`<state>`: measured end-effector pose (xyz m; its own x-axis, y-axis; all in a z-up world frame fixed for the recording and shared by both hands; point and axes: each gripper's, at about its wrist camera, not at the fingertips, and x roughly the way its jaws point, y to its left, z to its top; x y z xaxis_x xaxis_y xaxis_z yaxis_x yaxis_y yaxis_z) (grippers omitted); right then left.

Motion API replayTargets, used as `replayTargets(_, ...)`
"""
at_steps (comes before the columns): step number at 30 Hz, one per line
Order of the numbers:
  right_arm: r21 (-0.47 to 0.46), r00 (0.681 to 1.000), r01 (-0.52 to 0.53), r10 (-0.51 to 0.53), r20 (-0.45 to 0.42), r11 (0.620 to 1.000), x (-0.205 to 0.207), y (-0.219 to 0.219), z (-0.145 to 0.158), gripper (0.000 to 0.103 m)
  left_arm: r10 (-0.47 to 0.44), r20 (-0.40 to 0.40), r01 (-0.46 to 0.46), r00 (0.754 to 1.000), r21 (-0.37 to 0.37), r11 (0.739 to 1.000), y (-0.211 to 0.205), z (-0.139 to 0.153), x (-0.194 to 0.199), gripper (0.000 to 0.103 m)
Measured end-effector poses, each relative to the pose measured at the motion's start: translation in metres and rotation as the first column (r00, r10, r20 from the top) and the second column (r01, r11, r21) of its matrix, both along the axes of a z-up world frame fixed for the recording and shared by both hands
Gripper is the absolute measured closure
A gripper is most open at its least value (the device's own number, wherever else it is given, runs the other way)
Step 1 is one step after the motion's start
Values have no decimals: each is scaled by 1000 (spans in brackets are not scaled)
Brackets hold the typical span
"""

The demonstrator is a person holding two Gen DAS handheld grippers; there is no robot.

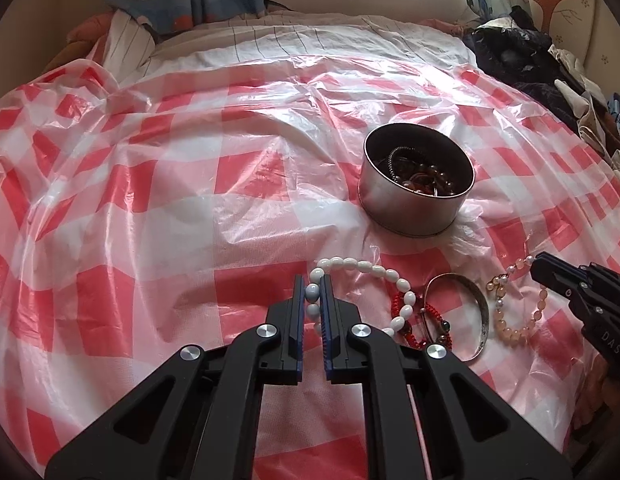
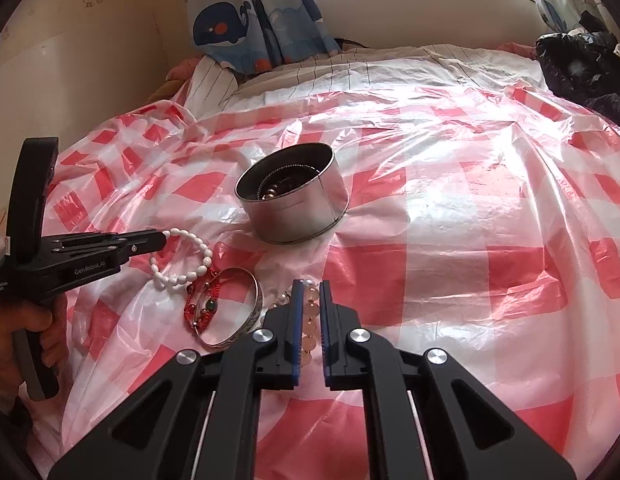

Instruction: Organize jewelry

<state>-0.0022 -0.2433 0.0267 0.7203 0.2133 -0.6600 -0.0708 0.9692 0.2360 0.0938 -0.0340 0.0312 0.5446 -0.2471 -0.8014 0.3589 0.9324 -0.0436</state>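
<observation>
A round metal tin [image 1: 416, 182] holding dark beaded jewelry stands on the red-checked plastic sheet [image 1: 150, 200]; it also shows in the right wrist view [image 2: 294, 196]. My left gripper [image 1: 312, 290] is shut on a white bead bracelet [image 1: 374, 272], also seen in the right wrist view [image 2: 186, 258]. My right gripper [image 2: 311, 292] is shut on a pink bead bracelet [image 2: 310, 320], which lies on the sheet [image 1: 514, 320]. A silver bangle [image 1: 476, 312] and a red cord bracelet [image 1: 426, 326] lie between them.
A pile of dark clothes [image 1: 522, 60] lies at the bed's right edge. Whale-print curtains [image 2: 254, 20] hang at the back by the window. A striped bedsheet [image 1: 310, 40] shows beyond the plastic.
</observation>
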Motion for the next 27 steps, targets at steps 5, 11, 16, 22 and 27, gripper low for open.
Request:
replayTargets(5,9,999,-6,7,-52,1000,5,2,-7,78,13,-52,-11,999,49,999,0,-16,4,92)
replayTargets(11,-35,990,-6,1,-138,999,10,6,-21,69,3,-39,0,999,80,997,-4,-23,2,80)
replayTargets(16,-91,990,-17,5,-139,996,8,13,-23,92,-41,-33,44,999,97,994,-14,-19,-2,97)
replayTargets(22,-4,999,1,-1,-47,1000,1,1,-8,94,-32,-18,31,999,-48,998,-5,1,-2,97)
replayTargets(27,63,1000,6,-6,-1,998,-1,-4,1,94,-32,-2,32,999,-46,998,-8,5,-4,97)
